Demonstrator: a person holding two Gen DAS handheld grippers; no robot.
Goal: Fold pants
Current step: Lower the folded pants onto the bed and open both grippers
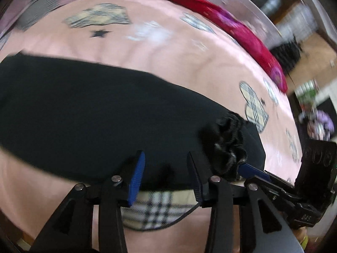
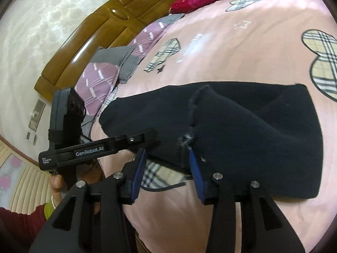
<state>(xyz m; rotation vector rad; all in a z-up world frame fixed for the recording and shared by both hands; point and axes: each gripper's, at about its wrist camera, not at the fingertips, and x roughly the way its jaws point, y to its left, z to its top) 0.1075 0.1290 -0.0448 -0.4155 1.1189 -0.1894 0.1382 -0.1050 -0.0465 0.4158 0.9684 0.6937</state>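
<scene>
Black pants (image 1: 94, 116) lie folded lengthwise across a pink bedspread (image 1: 168, 63). In the left wrist view my left gripper (image 1: 166, 158) is open just above the near edge of the pants, holding nothing. The bunched waistband (image 1: 227, 145) sits to its right, and the right gripper's blue fingertip (image 1: 250, 169) touches it. In the right wrist view the pants (image 2: 263, 137) stretch to the right, with a raised fold at the waistband (image 2: 198, 105). My right gripper (image 2: 168, 156) is open, its fingers on either side of the waistband edge. The left gripper's body (image 2: 94, 149) is at left.
The bedspread (image 2: 231, 52) has plaid heart patches (image 2: 320, 63). A red blanket (image 1: 231, 27) lies along the far side. Purple and grey pillows (image 2: 109, 69) and a wooden headboard (image 2: 101, 33) are at the bed's head. A floor and furniture show past the bed edge.
</scene>
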